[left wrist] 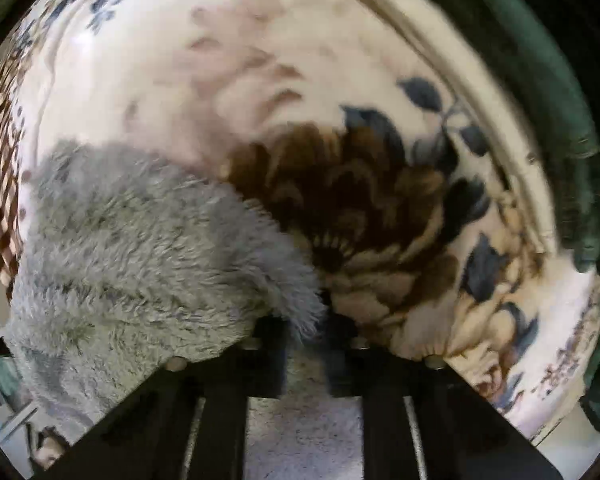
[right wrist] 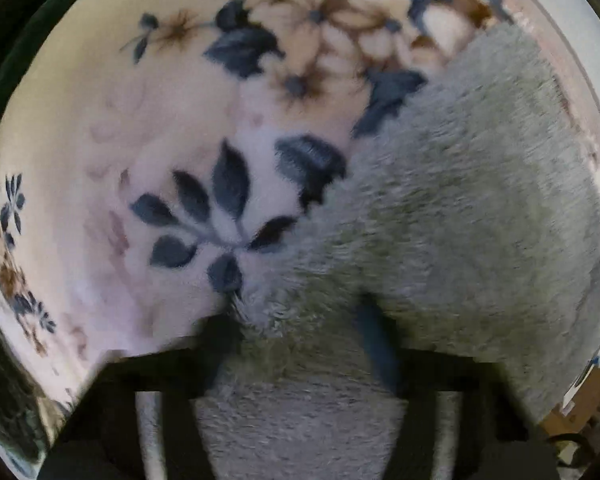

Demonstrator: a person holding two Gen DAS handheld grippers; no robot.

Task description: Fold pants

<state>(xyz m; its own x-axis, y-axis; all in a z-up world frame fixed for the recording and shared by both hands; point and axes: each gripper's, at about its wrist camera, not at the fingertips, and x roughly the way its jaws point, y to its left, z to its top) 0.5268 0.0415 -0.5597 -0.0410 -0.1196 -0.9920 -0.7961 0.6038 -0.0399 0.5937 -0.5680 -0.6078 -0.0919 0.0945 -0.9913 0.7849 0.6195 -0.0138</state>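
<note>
- Our left gripper (left wrist: 306, 320) is clenched on a corner of the grey fleece pants (left wrist: 140, 248), which spread to its left over the floral blanket (left wrist: 300, 60).
- Our right gripper (right wrist: 300, 320) grasps thick pile; the pants (right wrist: 460, 200) run ahead to its right.
- Risk, we judge: fluffy fleece slips, or we snag blanket.
- Long axis: we cannot tell.

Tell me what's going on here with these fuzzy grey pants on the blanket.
A person is working on the grey fleece pants with a hand-held gripper in each hand, over a flowered blanket. The left hand-held gripper is pinched shut on an edge of the pants. The right hand-held gripper is pressed into the fleece, with cloth bunched between its fingers. The views are blurred, and no fold shows yet.
</note>
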